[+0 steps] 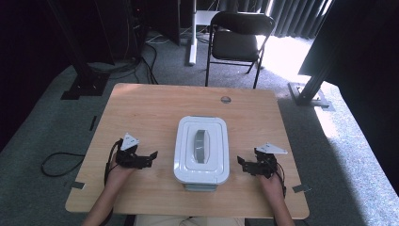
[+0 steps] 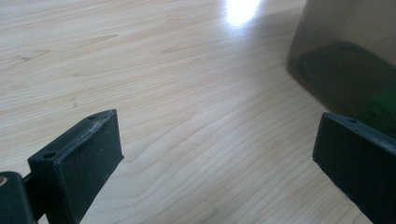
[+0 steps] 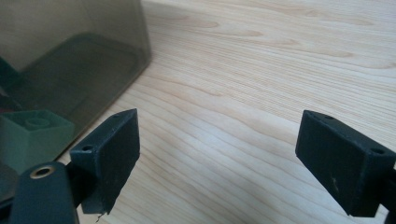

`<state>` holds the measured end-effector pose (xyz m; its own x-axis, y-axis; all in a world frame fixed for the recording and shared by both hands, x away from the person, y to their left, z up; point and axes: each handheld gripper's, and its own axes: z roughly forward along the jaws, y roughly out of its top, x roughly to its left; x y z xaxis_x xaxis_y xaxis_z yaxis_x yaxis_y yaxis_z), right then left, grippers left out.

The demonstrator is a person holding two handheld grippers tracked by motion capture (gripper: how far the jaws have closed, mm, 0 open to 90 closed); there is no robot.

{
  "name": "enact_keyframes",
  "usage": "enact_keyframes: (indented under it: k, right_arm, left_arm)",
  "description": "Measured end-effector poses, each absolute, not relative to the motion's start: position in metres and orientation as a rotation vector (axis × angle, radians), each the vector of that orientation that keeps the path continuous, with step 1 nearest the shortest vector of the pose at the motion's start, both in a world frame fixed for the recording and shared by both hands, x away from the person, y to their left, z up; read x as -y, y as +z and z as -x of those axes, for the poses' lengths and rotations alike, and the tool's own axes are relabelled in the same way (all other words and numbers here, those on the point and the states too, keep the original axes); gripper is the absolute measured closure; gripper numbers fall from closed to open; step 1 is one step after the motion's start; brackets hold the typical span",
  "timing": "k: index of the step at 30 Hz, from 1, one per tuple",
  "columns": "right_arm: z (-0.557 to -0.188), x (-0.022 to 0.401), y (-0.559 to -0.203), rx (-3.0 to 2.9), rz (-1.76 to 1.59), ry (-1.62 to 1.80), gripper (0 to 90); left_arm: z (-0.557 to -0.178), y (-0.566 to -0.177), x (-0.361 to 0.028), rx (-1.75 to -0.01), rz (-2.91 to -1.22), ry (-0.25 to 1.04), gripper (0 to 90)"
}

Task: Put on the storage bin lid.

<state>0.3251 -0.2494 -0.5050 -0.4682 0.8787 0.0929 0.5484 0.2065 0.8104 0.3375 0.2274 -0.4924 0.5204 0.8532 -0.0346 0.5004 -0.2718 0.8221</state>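
High view records a lidded plastic storage box (image 1: 201, 149) at frame centre on the wooden table (image 1: 141, 108), left gripper (image 1: 151, 156) and right gripper (image 1: 241, 162) flanking it, jaws wide and empty; judged rigid, light, smooth-walled, best taken by its grey lid handle (image 1: 201, 146).

Box (image 3: 70, 51) wall smoky, contents dim; green block (image 3: 28, 135) cut by left edge. Chair (image 1: 237, 37) legs partly behind tabletop (image 1: 141, 108).
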Motion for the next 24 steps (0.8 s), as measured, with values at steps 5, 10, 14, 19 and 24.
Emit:
enact_keyframes:
  k: [5, 10, 14, 19, 24]
  right_arm:
    - [-0.321, 0.26, -0.506, -2.066, -1.348, 1.142, 13.3]
    - [-0.316, 0.269, -0.507, -2.033, -1.369, 1.124, 13.3]
    - [-0.311, 0.28, -0.508, -1.978, -1.4, 1.11, 13.2]
    - [-0.306, 0.292, -0.51, -1.919, -1.441, 1.11, 12.7]
    - [-0.3, 0.301, -0.511, -1.86, -1.48, 1.077, 12.7]
  left_arm:
    - [-0.332, -0.494, -0.242, -1.138, -1.928, 0.552, 2.0]
    - [-0.327, -0.496, -0.255, -1.171, -1.917, 0.567, 2.0]
    - [-0.32, -0.498, -0.271, -1.223, -1.894, 0.579, 2.0]
    - [-0.313, -0.5, -0.285, -1.282, -1.882, 0.593, 2.0]
    - [-0.307, -0.501, -0.294, -1.339, -1.86, 0.596, 2.0]
